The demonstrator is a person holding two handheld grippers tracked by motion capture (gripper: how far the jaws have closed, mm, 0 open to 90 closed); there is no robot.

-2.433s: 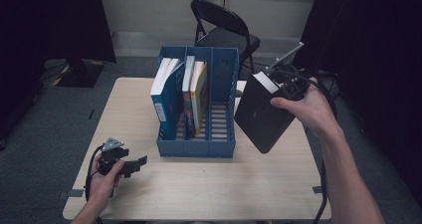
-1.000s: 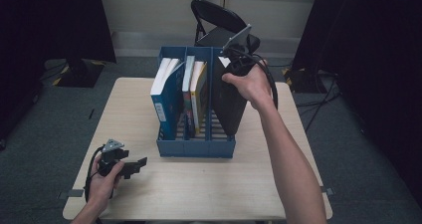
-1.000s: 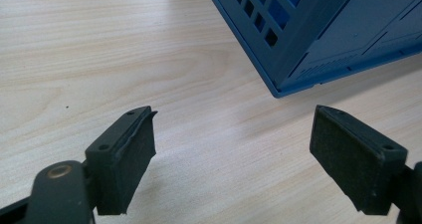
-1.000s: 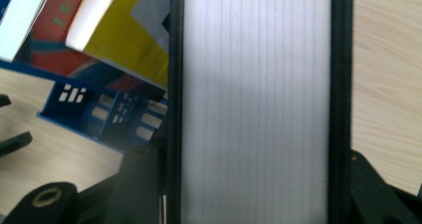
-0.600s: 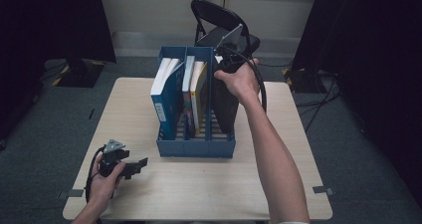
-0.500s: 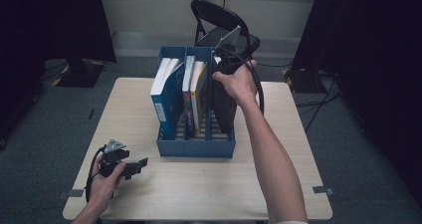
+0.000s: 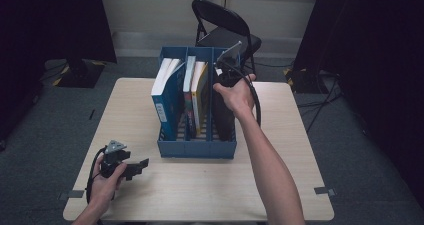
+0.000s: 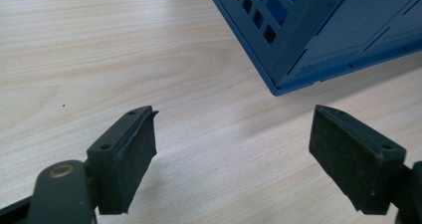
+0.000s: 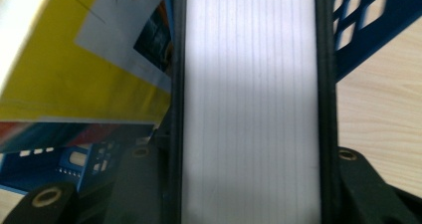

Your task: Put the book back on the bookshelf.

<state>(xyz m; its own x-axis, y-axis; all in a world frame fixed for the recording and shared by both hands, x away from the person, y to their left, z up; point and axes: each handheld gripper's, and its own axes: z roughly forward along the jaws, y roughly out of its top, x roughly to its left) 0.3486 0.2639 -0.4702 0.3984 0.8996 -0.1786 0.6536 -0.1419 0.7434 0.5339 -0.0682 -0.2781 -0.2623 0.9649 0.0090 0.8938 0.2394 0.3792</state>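
A blue three-slot file rack (image 7: 197, 149) stands mid-table. Its left slot holds a blue book (image 7: 165, 97); the middle slot holds a yellow book (image 7: 200, 92) beside another. My right gripper (image 7: 222, 77) is shut on the top of a black book (image 7: 223, 116), which stands upright partly down in the right slot. In the right gripper view the black book's white page edge (image 9: 249, 109) runs up between the jaws of the right gripper (image 9: 249, 184), with the yellow book (image 9: 74, 74) to its left and the rack wall (image 9: 368, 25) to its right. My left gripper (image 7: 137, 167) rests open near the table's front left; its jaws (image 8: 231, 149) hold nothing.
A black folding chair (image 7: 225, 30) stands behind the table. A corner of the rack (image 8: 318, 30) sits just beyond the left gripper. Bare wooden tabletop (image 7: 280, 175) lies in front of and to the right of the rack.
The right hand carried the black book from the air right of the rack to above the right slot, then lowered it in. The left gripper stayed put.
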